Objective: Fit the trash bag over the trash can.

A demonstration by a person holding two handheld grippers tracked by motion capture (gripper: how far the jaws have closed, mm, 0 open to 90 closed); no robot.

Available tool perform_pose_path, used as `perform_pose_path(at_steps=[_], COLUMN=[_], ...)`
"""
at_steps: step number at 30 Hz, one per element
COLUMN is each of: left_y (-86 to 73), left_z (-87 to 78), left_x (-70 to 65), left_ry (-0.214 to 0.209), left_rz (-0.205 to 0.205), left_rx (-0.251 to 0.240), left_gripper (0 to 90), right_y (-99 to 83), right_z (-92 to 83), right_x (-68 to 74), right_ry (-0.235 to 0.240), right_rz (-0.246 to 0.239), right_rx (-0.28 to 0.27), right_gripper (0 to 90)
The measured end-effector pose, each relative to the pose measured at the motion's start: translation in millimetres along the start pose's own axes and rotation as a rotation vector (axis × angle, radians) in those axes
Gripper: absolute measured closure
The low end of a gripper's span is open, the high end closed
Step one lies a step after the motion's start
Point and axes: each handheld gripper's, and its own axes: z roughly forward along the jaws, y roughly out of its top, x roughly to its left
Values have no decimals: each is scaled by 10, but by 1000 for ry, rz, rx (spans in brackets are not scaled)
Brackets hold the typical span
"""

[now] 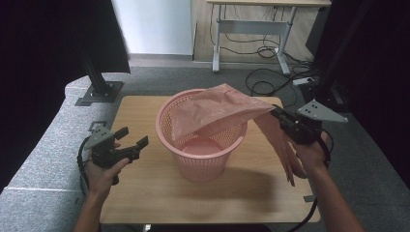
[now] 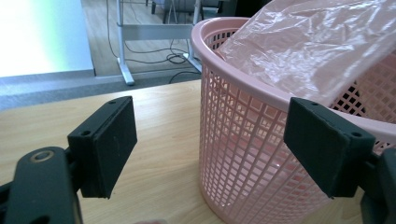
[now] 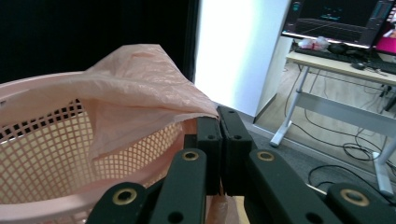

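1. A pink plastic bag point(image 1: 217, 108) is draped over the top of a pink mesh basket point(image 1: 200, 159), which stands upright near the middle of the wooden desk point(image 1: 145, 188). One part of the bag is spread across the basket's rim and another part hangs down outside, on the right.
2. The bag is pinched at its edge by the right gripper point(image 1: 279, 115), whose jaws are closed tight on the film; in the right gripper view point(image 3: 219, 140) the plastic is seen running straight into the closed pads. The bag appears to be held up this way so that its mouth can be brought over the rim and the basket lined.
3. The right hand point(image 1: 312, 152) is held to the right of the basket at about rim height, the gripper pointed inward and to the left.
4. The left gripper point(image 1: 130, 137) is held with its jaws wide apart and empty, just left of the basket and apart from it. It appears to be kept ready for taking the bag's other edge.
5. The left hand point(image 1: 104, 169) is kept low over the desk, the gripper aimed at the basket wall.
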Motion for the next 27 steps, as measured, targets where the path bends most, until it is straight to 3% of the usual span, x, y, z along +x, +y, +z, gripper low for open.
perform_pose_path(at_steps=[6, 9, 13, 16, 17, 18, 21, 24, 27], left_y=[49, 102, 190, 215, 215, 225, 235, 255, 258], left_z=[-11, -1, 34, 62, 62, 77, 95, 125, 143], left_x=[-31, -62, -121, -147, -147, -156, -159, -163, -158], left_ry=[-9, -11, -43, -74, -74, -87, -98, -113, -116], left_rz=[2, 13, 22, 20, 20, 12, 3, -4, -9], left_rx=[-10, -8, -1, 10, 10, 10, 7, 5, 10], left_gripper=[170, 161, 153, 151, 149, 151, 157, 157, 157], right_y=[-1, 27, 36, -18, -18, -82, -198, -304, -385], right_z=[-31, 26, 186, 329, 329, 410, 477, 391, 263], right_x=[-58, 24, 265, 407, 407, 461, 516, 532, 516], right_ry=[-17, 6, 84, 152, 152, 205, 263, 256, 245], right_rz=[10, -30, -74, -52, -52, -26, -1, 41, 62], right_rx=[-10, -13, -7, 3, 3, -4, -2, -23, -34], right_gripper=[869, 865, 845, 808, 808, 761, 630, 357, 278])
